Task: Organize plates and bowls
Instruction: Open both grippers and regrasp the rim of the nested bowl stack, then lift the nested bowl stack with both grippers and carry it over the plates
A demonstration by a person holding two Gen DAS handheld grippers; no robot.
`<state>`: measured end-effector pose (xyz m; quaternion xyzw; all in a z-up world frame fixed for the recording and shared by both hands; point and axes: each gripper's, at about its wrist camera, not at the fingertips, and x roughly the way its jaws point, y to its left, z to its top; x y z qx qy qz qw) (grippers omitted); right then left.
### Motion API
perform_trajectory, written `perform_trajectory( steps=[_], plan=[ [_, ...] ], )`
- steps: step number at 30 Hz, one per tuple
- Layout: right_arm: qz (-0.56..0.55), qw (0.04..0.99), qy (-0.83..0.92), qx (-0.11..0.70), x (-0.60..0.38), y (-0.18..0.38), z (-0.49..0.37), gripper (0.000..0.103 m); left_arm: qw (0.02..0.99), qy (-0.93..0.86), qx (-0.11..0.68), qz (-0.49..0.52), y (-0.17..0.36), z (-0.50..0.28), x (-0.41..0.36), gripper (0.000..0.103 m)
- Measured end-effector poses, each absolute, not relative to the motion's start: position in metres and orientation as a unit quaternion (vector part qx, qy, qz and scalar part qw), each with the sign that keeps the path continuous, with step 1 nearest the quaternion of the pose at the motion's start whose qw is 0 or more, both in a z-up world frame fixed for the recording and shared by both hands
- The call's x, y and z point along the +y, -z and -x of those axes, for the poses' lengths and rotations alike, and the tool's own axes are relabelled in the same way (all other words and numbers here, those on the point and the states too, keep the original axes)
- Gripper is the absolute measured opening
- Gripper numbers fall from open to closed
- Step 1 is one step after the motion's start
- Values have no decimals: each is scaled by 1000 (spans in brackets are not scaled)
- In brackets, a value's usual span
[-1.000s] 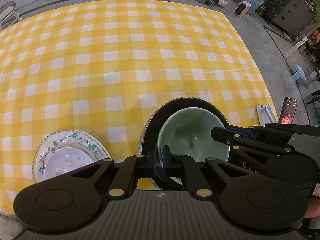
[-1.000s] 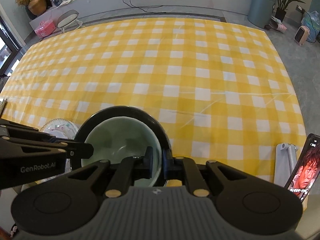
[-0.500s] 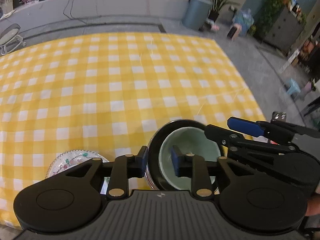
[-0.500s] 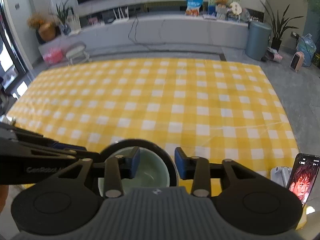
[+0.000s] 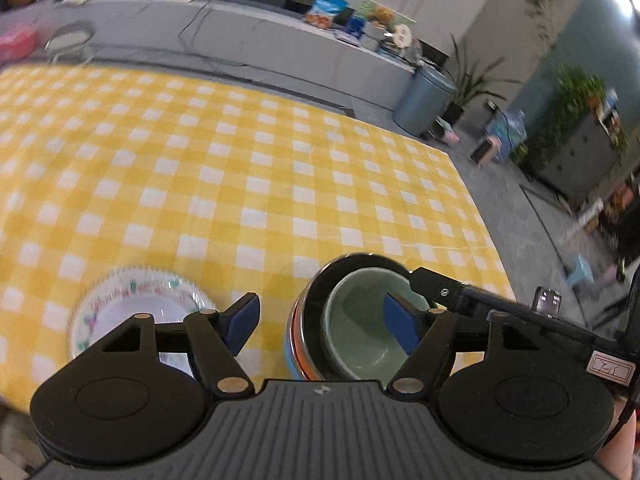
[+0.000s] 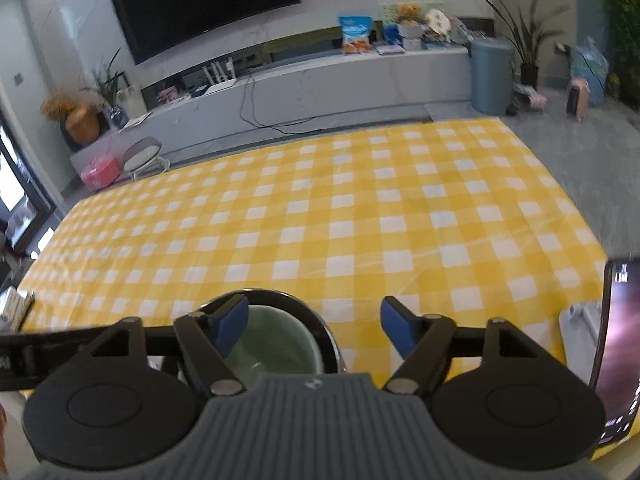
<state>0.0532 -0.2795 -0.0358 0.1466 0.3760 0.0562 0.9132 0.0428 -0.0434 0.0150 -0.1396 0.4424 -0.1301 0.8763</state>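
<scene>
A pale green bowl [image 5: 360, 320] sits nested inside a dark-rimmed bowl [image 5: 308, 320] at the near edge of the yellow checked table [image 5: 240, 168]. A clear floral plate holding a small white dish [image 5: 132, 312] lies to its left. My left gripper [image 5: 320, 320] is open and empty, raised above the bowls. My right gripper [image 6: 314, 324] is open and empty too, above and right of the nested bowls [image 6: 276, 344]. The right gripper's arm [image 5: 500, 304] crosses the left wrist view at the bowl's right rim.
A phone on a white stand [image 6: 616, 344] is at the table's near right corner. Beyond the far edge are a grey bench, a television, a round stool [image 6: 142, 152] and a blue bin [image 6: 492, 76].
Both grippers have let go of the bowls' rims, opened wide and lifted up and back. The nested bowls stay on the table.
</scene>
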Motion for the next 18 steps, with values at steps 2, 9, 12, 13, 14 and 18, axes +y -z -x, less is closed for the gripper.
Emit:
perform_trajectory(
  steps=[2, 9, 12, 13, 14, 18],
  plan=[
    [-188, 902, -59, 384, -288, 45, -52, 81, 877, 121, 441, 145, -7, -42, -41, 83],
    [-276, 854, -65, 435, -300, 79, -49, 83, 868, 112, 436, 210, 15, -40, -29, 84],
    [-297, 844, -71, 441, -302, 84, -52, 84, 859, 115, 448, 219, 24, -42, -30, 84],
    [-305, 840, -70, 443, -303, 86, -53, 84, 858, 118, 451, 215, 26, -42, -32, 84],
    [-315, 834, -70, 448, -306, 90, -55, 84, 858, 121, 451, 213, 27, -43, -33, 85],
    [-346, 812, -74, 463, -308, 99, -56, 84, 855, 113, 456, 221, 35, -45, -33, 85]
  ],
)
